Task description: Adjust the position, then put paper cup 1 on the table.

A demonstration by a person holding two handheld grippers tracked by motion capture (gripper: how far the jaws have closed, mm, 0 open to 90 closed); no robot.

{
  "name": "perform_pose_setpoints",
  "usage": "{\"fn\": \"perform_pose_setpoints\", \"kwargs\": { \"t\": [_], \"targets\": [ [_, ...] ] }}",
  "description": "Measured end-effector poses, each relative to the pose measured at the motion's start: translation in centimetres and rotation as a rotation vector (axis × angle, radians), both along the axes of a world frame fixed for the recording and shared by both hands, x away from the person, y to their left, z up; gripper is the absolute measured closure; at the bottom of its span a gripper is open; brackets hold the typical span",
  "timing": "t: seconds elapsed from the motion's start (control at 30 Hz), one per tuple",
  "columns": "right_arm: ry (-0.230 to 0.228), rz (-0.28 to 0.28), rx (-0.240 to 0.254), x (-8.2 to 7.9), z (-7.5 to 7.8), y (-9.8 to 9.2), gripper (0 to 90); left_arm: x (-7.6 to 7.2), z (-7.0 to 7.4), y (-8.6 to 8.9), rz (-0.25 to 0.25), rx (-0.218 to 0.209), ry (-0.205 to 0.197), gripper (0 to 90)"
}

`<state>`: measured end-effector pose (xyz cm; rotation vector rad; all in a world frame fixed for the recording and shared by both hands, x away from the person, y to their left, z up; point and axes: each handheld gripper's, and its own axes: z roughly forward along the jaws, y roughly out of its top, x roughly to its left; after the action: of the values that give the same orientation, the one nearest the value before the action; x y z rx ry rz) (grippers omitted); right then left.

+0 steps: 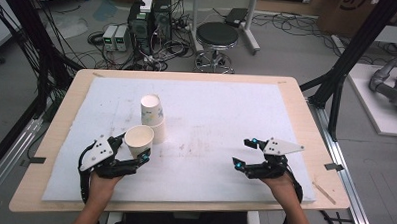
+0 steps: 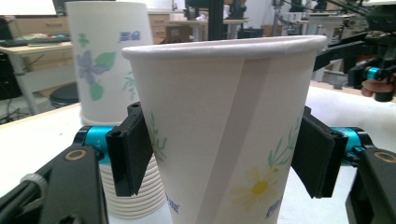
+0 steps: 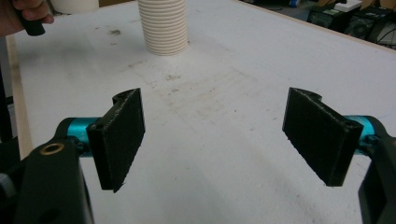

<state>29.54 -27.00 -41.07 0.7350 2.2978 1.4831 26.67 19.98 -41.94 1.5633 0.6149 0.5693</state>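
Note:
An upright paper cup [image 1: 138, 140] with a flower print stands at the front left of the white mat, and my left gripper [image 1: 133, 147] is shut on it. In the left gripper view both black pads press on the sides of the cup [image 2: 224, 140], with the left gripper [image 2: 224, 154] around its lower half. Just behind it stands a stack of upside-down paper cups [image 1: 152, 114] [image 2: 109, 70] [image 3: 163, 28]. My right gripper [image 1: 242, 152] hovers low over the front right of the mat, open, with nothing between the jaws of the right gripper [image 3: 215, 135].
A white mat [image 1: 211, 107] covers most of the wooden table [image 1: 306, 126]. Beyond the far edge stand a black stool [image 1: 216, 37] and computer boxes with cables [image 1: 147, 25]. Black frame posts rise at both sides.

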Motion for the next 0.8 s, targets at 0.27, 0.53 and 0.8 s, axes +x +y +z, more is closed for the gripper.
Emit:
{"fn": "perform_pose_setpoints", "kwargs": {
  "t": [0.27, 0.53, 0.8],
  "targets": [
    [-0.008, -0.031, 0.01, 0.2, 0.0, -0.4, 21.7, 0.1, 0.1, 1.2, 0.043, -0.019, -0.006, 29.3],
    [-0.019, -0.04, 0.02, 0.0, 0.2, -0.9, 21.8, -0.1, 0.5, 1.7, 0.082, -0.018, -0.024, 29.1],
    [-0.028, -0.058, 0.024, -0.1, 0.3, -1.4, 21.8, 0.0, 0.5, 2.3, 0.097, -0.018, -0.03, 29.1]
  ]
}}
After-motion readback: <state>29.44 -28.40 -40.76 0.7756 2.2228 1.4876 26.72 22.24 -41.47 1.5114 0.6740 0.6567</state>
